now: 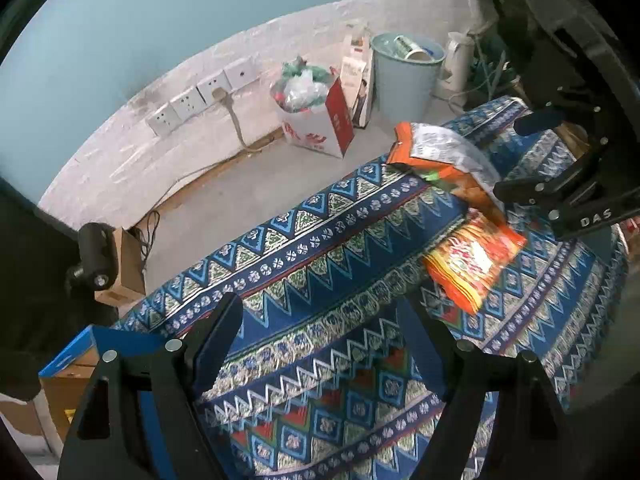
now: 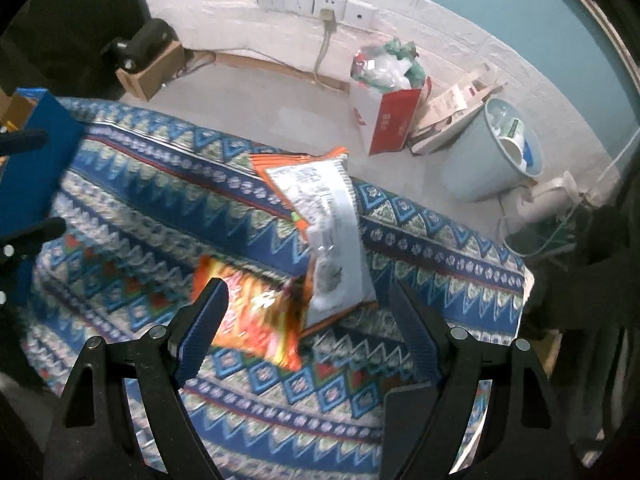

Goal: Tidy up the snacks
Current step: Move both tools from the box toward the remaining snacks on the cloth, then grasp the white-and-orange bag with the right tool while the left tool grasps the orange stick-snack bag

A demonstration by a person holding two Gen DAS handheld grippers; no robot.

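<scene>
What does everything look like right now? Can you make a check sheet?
Surface: patterned cloth covers the table.
Job's things: silver-backed bag overlaps the orange bag.
Clutter: blue box at the cloth's edge.
Grippers: left gripper and right gripper open, holding nothing.
Cables: plug lead hangs from the sockets.
Surroundings: bin, full carton, kettle on the floor.
</scene>
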